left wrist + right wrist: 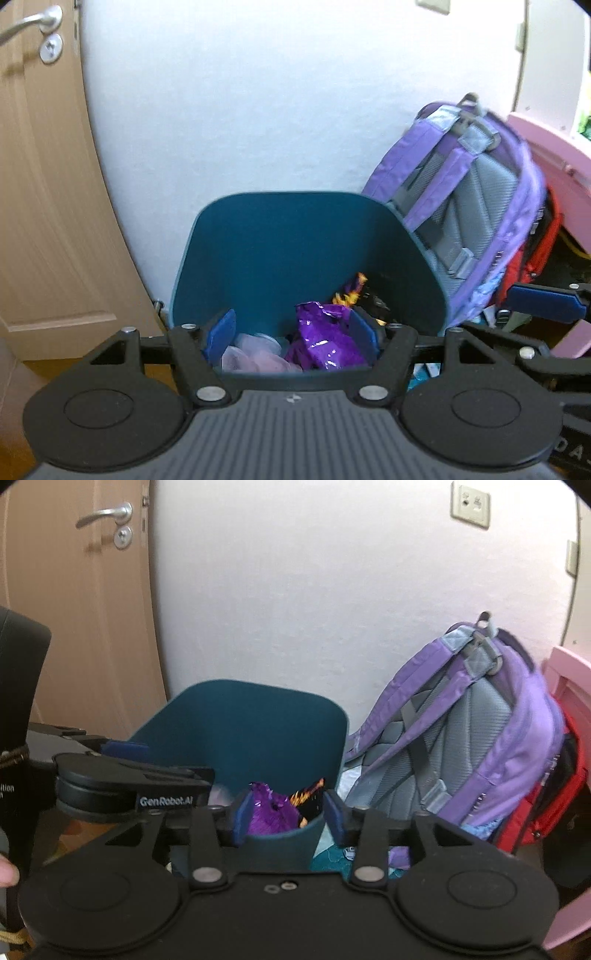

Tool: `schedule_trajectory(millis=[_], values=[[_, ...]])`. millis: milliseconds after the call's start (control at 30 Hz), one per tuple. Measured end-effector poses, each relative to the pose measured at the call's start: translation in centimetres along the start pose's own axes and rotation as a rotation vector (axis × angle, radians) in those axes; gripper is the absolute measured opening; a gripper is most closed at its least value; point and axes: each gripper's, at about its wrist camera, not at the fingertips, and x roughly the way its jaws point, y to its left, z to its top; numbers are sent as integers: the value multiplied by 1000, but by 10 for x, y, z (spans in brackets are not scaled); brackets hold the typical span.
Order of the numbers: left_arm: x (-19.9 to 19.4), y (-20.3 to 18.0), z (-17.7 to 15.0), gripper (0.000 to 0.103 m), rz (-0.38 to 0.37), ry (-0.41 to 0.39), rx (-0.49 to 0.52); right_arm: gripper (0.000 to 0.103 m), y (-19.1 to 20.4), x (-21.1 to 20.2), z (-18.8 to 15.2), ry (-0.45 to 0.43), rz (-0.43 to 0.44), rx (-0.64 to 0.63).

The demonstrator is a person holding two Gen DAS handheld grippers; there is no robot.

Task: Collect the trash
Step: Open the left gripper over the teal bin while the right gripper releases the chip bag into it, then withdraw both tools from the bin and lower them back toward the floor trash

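Note:
A dark teal trash bin (295, 236) stands against the white wall. Inside lie a crumpled purple foil wrapper (325, 339), a black wrapper with a flame print (354, 295) and clear plastic cups (255, 354). My left gripper (291, 338) is open and empty, its blue pads just over the bin's near rim. My right gripper (288, 816) is open and empty, at the bin's (258, 731) right front rim; the purple wrapper (271, 812) and flame wrapper (308, 797) show between its pads. The left gripper (122, 775) shows at the left of the right wrist view.
A purple and grey backpack (469, 206) leans on the wall right of the bin, with a red bag (535, 258) behind it. Pink furniture (554, 162) stands at the far right. A wooden door (44, 184) is at the left.

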Motion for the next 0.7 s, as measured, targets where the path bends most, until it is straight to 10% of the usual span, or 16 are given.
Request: schedule_trajectory(millis=[700], values=[[-118,-43,-121,77,-97,-18,98,75,-10,-138,-121,-25,36,28]])
